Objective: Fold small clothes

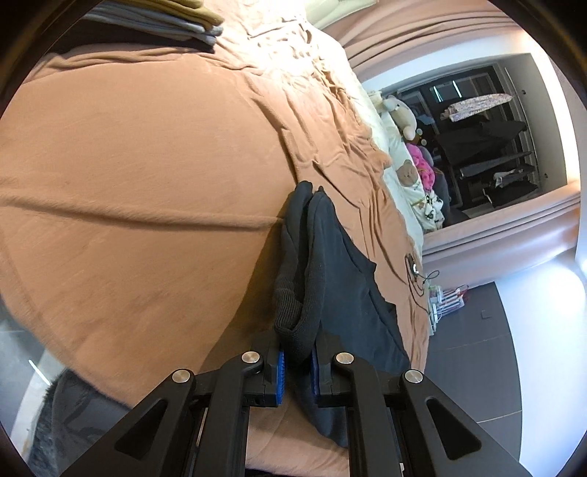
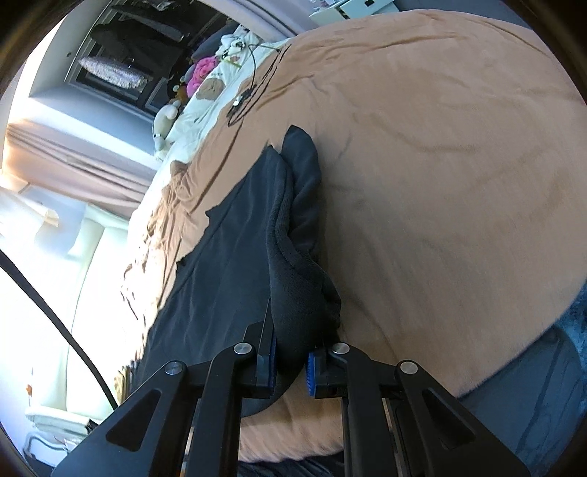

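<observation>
Both grippers pinch the ribbed edge of one dark garment (image 1: 330,257) that lies on the bed's orange blanket (image 1: 146,146). The left gripper (image 1: 297,370) has its blue-padded fingers (image 1: 280,374) narrow, clamped on a bunched fold. The right gripper (image 2: 291,370) likewise grips the bunched cloth. A stack of folded clothes (image 1: 161,20) sits well apart.

The left gripper (image 1: 297,374) points downward, its blue-padded jaws clamped tight on a bunched edge of the dark garment (image 1: 330,264). The right gripper (image 2: 291,367) tilts downward likewise, its jaws pinching the same garment's ribbed edge.
</observation>
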